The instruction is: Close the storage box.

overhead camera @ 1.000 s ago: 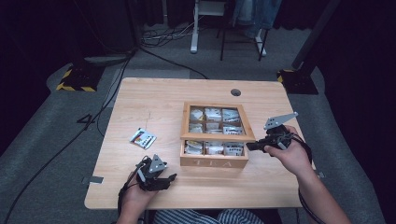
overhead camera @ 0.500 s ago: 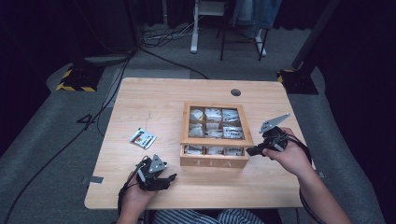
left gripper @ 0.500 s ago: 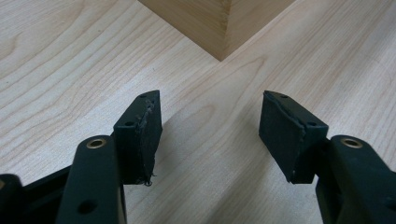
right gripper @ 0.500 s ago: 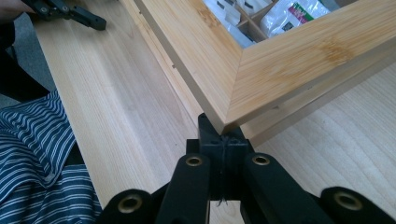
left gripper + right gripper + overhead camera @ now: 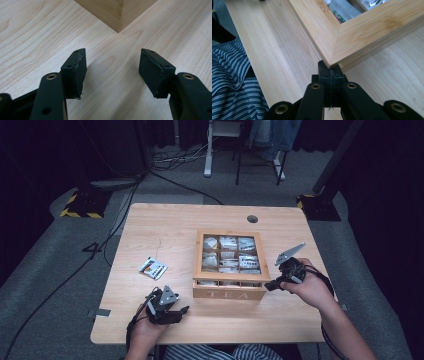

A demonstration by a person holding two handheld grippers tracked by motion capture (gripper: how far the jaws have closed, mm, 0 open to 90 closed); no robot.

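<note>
So there's a wooden tea box (image 5: 229,270) sitting roughly mid-table, a bit toward the person's side, with "TEA" on the front wall and a windowed lid showing tea bags in the compartments. The right gripper (image 5: 272,284) is parked at the box's front right corner. In the right gripper view (image 5: 331,75) the jaws are pressed fully together with nothing between them, and the closed tip sits right under the lid's corner (image 5: 334,53), touching or as good as touching where the lid's edge overhangs. Can't tell whether the lid is lifted at all.

The left gripper (image 5: 181,312) is over near the front edge of the wooden table (image 5: 165,227), left of the box and apart from it. Its own view (image 5: 112,72) shows the pads (image 5: 79,72) standing partly open with only bare tabletop between them, and a lower corner of the box (image 5: 120,15) a little ahead.

A lone tea bag packet (image 5: 153,268) lies on the table left of the box, well clear of both grippers.
</note>
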